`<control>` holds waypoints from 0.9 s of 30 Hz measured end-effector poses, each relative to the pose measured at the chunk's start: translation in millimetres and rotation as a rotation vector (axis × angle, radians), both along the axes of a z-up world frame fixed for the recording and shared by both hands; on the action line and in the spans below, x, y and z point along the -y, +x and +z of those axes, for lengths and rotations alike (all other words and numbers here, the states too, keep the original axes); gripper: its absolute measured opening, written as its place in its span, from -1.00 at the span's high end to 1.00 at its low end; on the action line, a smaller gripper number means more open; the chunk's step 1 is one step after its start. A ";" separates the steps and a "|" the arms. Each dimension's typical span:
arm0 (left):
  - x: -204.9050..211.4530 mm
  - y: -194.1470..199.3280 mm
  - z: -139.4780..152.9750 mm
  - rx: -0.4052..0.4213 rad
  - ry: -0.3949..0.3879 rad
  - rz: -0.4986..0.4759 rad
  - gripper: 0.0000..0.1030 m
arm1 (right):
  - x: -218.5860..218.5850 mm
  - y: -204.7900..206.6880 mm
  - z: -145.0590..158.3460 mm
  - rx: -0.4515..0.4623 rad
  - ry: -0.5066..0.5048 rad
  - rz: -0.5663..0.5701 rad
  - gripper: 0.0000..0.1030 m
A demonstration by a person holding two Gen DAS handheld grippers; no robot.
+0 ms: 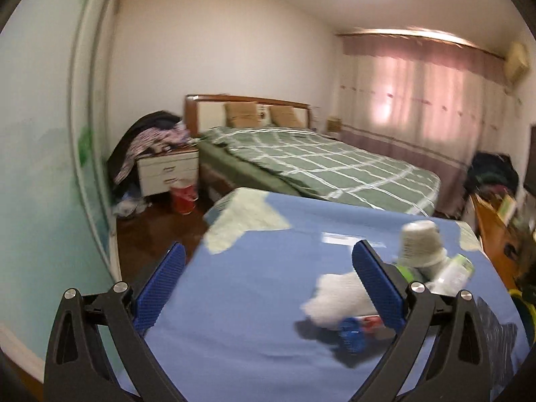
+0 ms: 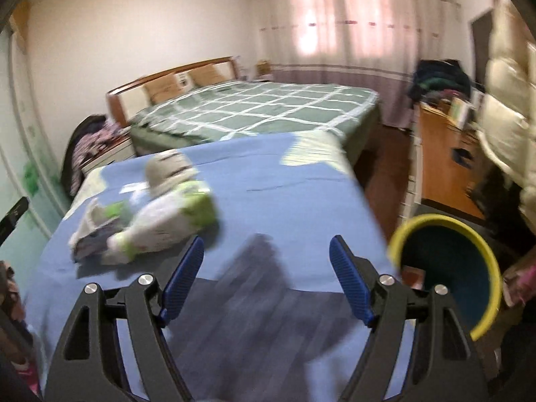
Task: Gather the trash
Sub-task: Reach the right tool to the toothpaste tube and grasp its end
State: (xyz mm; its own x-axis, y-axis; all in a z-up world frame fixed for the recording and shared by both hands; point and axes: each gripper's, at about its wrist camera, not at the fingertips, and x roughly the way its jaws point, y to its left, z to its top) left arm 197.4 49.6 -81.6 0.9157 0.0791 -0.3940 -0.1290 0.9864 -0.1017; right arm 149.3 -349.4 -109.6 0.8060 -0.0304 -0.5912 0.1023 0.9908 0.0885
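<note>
- Plainly, both the left gripper [image 1: 268,288] and right gripper [image 2: 267,278] hover with fingers spread, holding nothing.
- Trash pile [image 2: 147,224] lies on the blue sheet [image 2: 284,194]: crumpled wrappers, a paper cup [image 1: 420,244], probably light and crushable; pinch a bunched fold.
- Yellow-rimmed bin [image 2: 482,244] sits just off the sheet's right edge, with open sheet between.

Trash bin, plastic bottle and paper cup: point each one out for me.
Trash bin [image 2: 482,305], right wrist view, on its yellow rim.
Plastic bottle [image 2: 174,219], right wrist view, on its clear body.
Paper cup [image 1: 420,243], left wrist view, on its side wall.
</note>
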 end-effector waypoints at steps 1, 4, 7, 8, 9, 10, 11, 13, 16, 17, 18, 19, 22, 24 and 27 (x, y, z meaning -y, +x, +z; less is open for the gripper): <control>-7.1 0.7 -2.1 -0.001 -0.013 0.011 -0.91 | -9.6 3.8 -0.3 -0.001 -0.005 0.021 -0.42; -20.8 1.1 -3.9 -0.008 -0.029 0.042 -0.91 | -43.1 19.4 -2.8 -0.021 0.005 0.104 -0.42; -25.8 -3.2 -4.4 0.007 -0.015 0.079 -0.91 | -72.9 31.6 -8.2 -0.049 0.019 0.176 -0.42; -25.4 -4.9 -5.0 0.011 -0.005 0.093 -0.91 | -82.0 34.8 -8.8 -0.055 0.027 0.196 -0.42; -23.4 -7.2 -4.1 0.014 -0.001 0.102 -0.91 | -94.4 39.2 -9.7 -0.059 0.039 0.222 -0.42; -22.4 -8.4 -4.3 0.019 0.002 0.116 -0.91 | -103.7 42.6 -10.2 -0.057 0.039 0.235 -0.42; -24.8 -9.3 -4.1 0.025 0.004 0.130 -0.91 | -116.0 46.3 -11.0 -0.057 0.029 0.254 -0.42; -27.6 -10.9 -2.6 0.034 0.006 0.153 -0.91 | -136.2 53.4 -13.0 -0.064 0.015 0.298 -0.42; -30.0 -17.5 1.0 0.051 0.003 0.205 -0.91 | -160.3 63.2 -16.4 -0.089 0.021 0.328 -0.43; -31.9 -18.5 2.4 0.056 0.001 0.215 -0.91 | -167.6 66.2 -16.0 -0.097 0.037 0.334 -0.43; -34.7 -20.8 3.4 0.061 -0.003 0.229 -0.91 | -172.2 66.8 -15.5 -0.100 0.045 0.333 -0.43; -35.2 -20.8 4.5 0.063 -0.006 0.235 -0.91 | -179.2 66.5 -15.0 -0.099 0.042 0.329 -0.43; -38.0 -19.8 3.5 0.060 -0.015 0.240 -0.91 | -198.2 69.6 -18.9 -0.114 0.044 0.328 -0.43; -38.4 -20.0 3.9 0.058 -0.015 0.240 -0.91 | -204.9 72.4 -28.0 -0.144 0.072 0.323 -0.31; -34.4 -21.1 6.0 0.064 -0.003 0.237 -0.91 | -209.7 79.0 -41.5 -0.185 0.111 0.317 -0.13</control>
State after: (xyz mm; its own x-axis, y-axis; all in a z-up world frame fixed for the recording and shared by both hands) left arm 176.3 84.0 -75.7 0.8948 0.2933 -0.3367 -0.3496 0.9292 -0.1196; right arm 228.3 -139.7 -151.2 0.6448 0.2751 -0.7131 -0.1830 0.9614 0.2055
